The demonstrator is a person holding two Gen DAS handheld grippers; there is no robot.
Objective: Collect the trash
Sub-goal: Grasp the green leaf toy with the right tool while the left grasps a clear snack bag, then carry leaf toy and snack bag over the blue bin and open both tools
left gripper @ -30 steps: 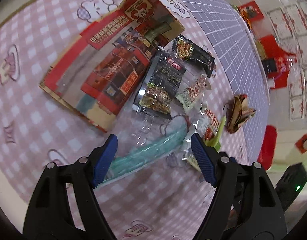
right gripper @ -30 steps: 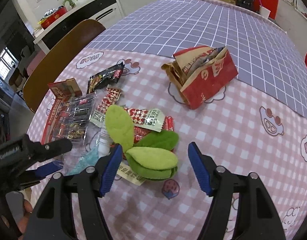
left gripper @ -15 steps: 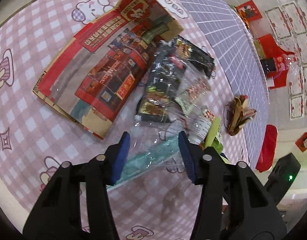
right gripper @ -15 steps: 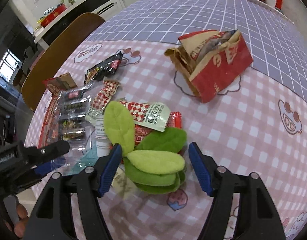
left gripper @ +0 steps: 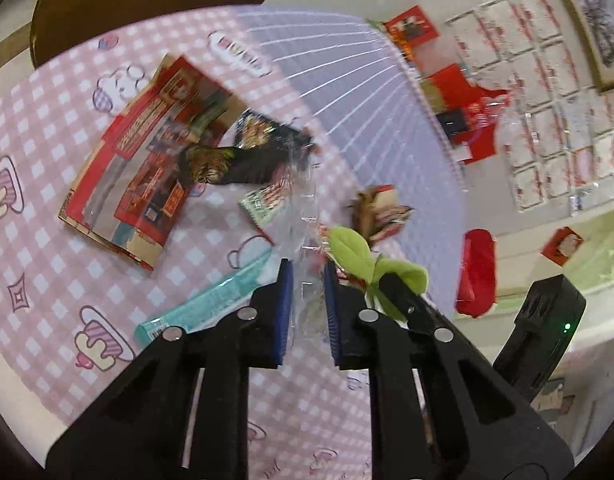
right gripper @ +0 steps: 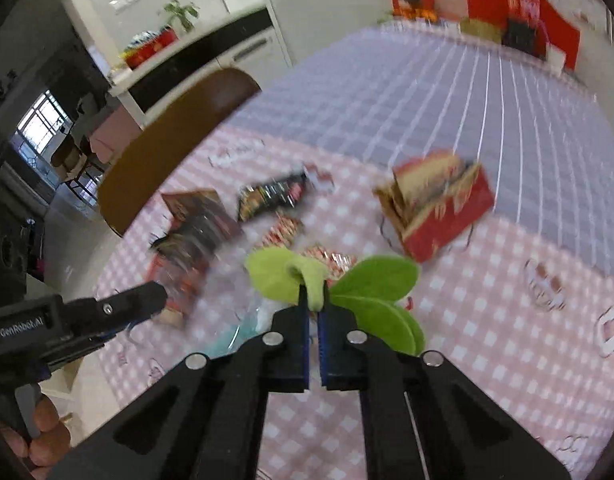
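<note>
My left gripper (left gripper: 307,300) has its fingers nearly closed on the clear plastic wrapper (left gripper: 303,216), lifted off the worktop (left gripper: 47,200). My right gripper (right gripper: 314,316) pinches the green felt leaves (right gripper: 371,280), right of the wrapper.

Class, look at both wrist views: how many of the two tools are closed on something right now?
2. The left tool grips clear plastic packaging; the right tool pinches the green felt leaves.
</note>
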